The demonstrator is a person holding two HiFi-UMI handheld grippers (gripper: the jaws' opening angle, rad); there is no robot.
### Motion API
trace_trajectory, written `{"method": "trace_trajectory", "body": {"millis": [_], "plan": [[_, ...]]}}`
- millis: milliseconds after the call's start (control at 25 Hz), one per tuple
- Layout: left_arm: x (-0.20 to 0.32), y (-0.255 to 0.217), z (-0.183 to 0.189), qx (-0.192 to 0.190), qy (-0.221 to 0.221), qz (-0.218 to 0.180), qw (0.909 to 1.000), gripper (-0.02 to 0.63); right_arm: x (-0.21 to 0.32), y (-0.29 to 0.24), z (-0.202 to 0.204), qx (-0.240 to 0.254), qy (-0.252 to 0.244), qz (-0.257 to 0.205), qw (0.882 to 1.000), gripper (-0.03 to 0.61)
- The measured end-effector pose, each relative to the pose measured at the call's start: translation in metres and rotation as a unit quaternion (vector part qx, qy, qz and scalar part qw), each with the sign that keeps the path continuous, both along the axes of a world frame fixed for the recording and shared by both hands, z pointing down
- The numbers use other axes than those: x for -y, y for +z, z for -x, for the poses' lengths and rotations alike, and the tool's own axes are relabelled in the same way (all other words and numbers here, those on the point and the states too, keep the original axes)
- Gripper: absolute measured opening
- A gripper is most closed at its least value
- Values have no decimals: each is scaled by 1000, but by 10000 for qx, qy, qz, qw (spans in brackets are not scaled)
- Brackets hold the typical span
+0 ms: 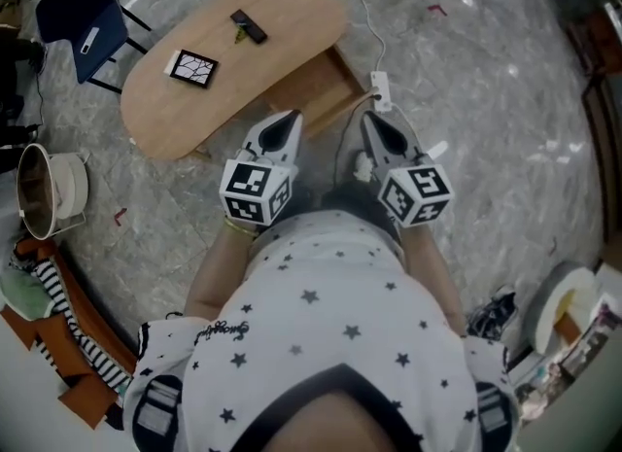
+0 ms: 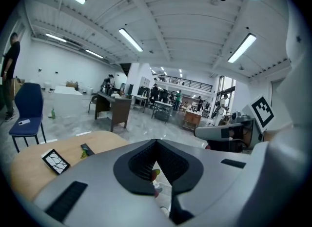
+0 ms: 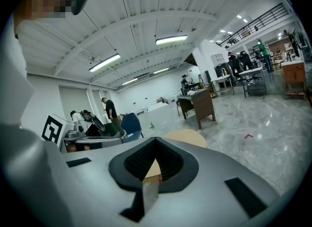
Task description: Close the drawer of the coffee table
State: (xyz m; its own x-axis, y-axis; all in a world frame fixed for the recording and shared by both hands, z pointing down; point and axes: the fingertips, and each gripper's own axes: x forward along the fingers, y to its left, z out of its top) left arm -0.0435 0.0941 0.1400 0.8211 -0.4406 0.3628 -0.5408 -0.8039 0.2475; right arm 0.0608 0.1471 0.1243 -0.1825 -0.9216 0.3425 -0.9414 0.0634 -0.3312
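Observation:
The oval wooden coffee table (image 1: 282,22) stands ahead of me on the marble floor. Its drawer (image 1: 316,86) is pulled out from the near side, toward me. My left gripper (image 1: 289,124) is shut and empty, its tip just short of the drawer's near left corner. To its right, my right gripper (image 1: 374,124) is also shut and holds nothing, close to the drawer's near right corner. The left gripper view shows closed jaws (image 2: 156,143) with the tabletop (image 2: 29,167) to the left. In the right gripper view the jaws (image 3: 155,143) are closed, with the table's end (image 3: 187,135) beyond.
A black-and-white marker card (image 1: 191,68) and a small black object (image 1: 248,25) lie on the tabletop. A white power strip (image 1: 380,90) with its cable lies on the floor by the drawer. A blue chair (image 1: 83,13) and a metal pot (image 1: 44,188) stand at the left.

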Motion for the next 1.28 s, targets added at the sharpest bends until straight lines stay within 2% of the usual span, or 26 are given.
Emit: {"method": "trace_trajectory", "body": {"millis": [360, 640, 800, 1040, 1280], "plan": [[19, 2, -29, 33, -898, 21, 9960, 9, 33, 2, -46, -51, -858, 82, 9963, 8], [26, 16, -48, 108, -1608, 94, 9869, 9, 50, 18, -78, -96, -1502, 216, 9884, 8], [31, 27, -48, 163, -2076, 148, 9780, 9, 62, 33, -92, -102, -1855, 321, 9821, 8], [36, 46, -46, 276, -2782, 216, 9599, 9, 78, 59, -110, -207, -2400, 475, 9694, 8], [24, 73, -37, 469, -3303, 288, 9423, 9, 83, 92, -119, -185, -2656, 577, 9622, 8]]}}
